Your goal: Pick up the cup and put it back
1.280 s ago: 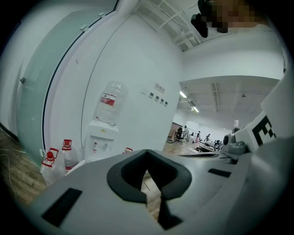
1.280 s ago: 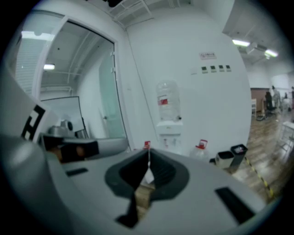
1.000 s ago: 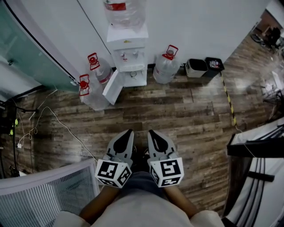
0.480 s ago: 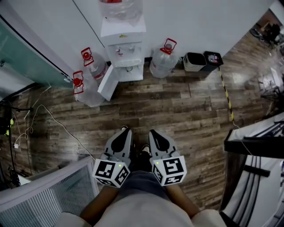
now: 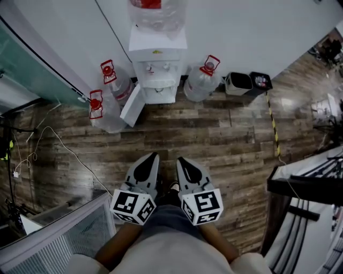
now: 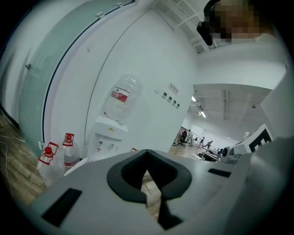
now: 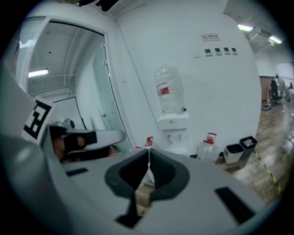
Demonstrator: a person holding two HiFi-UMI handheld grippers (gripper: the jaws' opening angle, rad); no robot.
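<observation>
Left claw (image 5: pixel 154 155): closed, tips together with nothing between them; held low in front of the person and pointing toward the water dispenser.
Right claw (image 5: pixel 179 159): also closed, tips meeting, gripping nothing; just beside its partner, the two side by side and roughly parallel.
Cup: too small to make out in any view from here; neither claw has it.
Water dispenser (image 5: pixel 157 69): white, set against the white wall, well apart from both claws. A clear bottle (image 5: pixel 157 13) with a red label sits upside down on top. The cabinet door (image 5: pixel 132 105) below hangs open toward the left of the head view.
Jugs: all have red handle caps and stand on the floor by the wall. The first jug (image 5: pixel 122 88) is close by the open door, the second jug (image 5: pixel 104 115) is a little further left, and the third jug (image 5: pixel 201 85) is on the dispenser's other side.
Bins: a white bin (image 5: pixel 237 83) and a black bin (image 5: pixel 260 81), side by side just past the third jug.
Floor (image 5: pixel 225 144): dark wood planks, with a yellow-and-black tape line (image 5: pixel 272 120) running out from near the black bin.
Lower left: a white grille panel (image 5: pixel 59 241), with loose cables (image 5: pixel 53 136) on the planks beyond it.
</observation>
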